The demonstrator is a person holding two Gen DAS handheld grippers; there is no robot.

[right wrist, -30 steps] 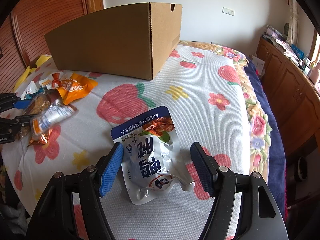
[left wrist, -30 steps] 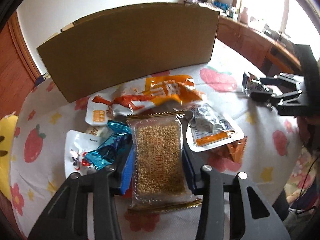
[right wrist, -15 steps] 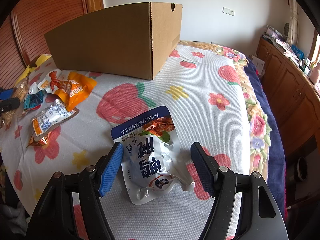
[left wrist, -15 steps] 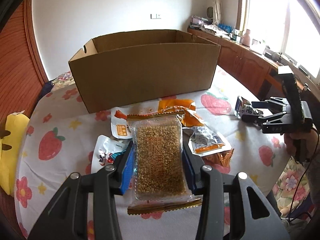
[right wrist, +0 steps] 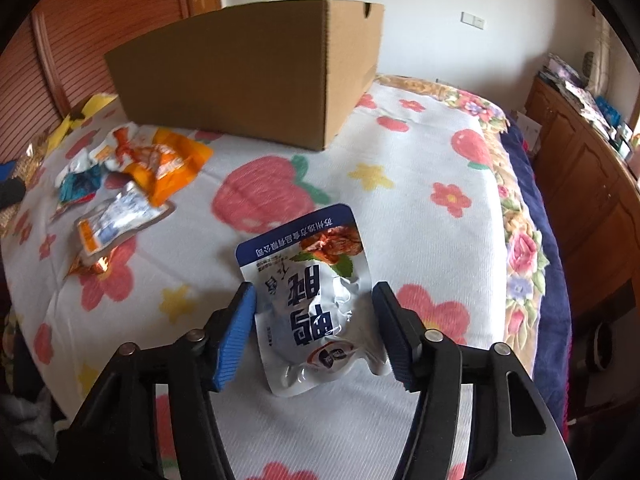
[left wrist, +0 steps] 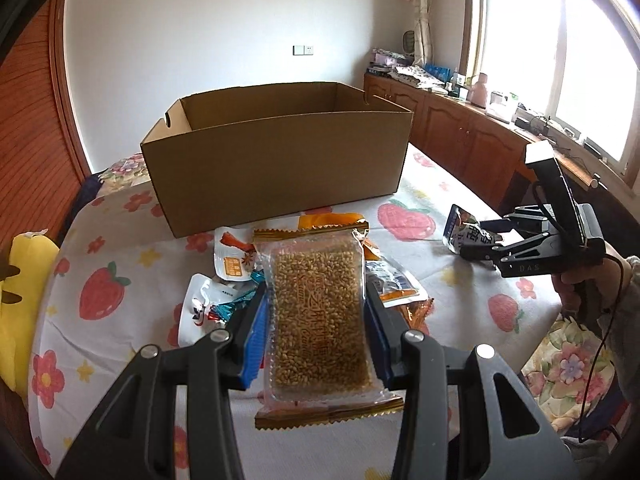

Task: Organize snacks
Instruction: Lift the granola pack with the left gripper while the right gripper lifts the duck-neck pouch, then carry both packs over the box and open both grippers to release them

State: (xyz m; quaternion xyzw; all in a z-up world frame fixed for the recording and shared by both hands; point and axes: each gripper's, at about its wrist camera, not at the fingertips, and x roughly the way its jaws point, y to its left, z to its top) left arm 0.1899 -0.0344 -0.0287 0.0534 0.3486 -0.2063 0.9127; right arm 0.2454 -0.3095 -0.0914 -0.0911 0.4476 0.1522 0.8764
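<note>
The open cardboard box [left wrist: 276, 160] stood at the far side of the fruit-print cloth [right wrist: 420, 200], with loose snack packets [right wrist: 132, 184] heaped in front of it. Your left gripper [left wrist: 316, 344] was clamped on the clear grain bar packet [left wrist: 318, 320], held up above that heap. Your right gripper [right wrist: 314, 332] was spread wide around the blue-and-white pouch [right wrist: 310, 304], which lay flat on the cloth.
</note>
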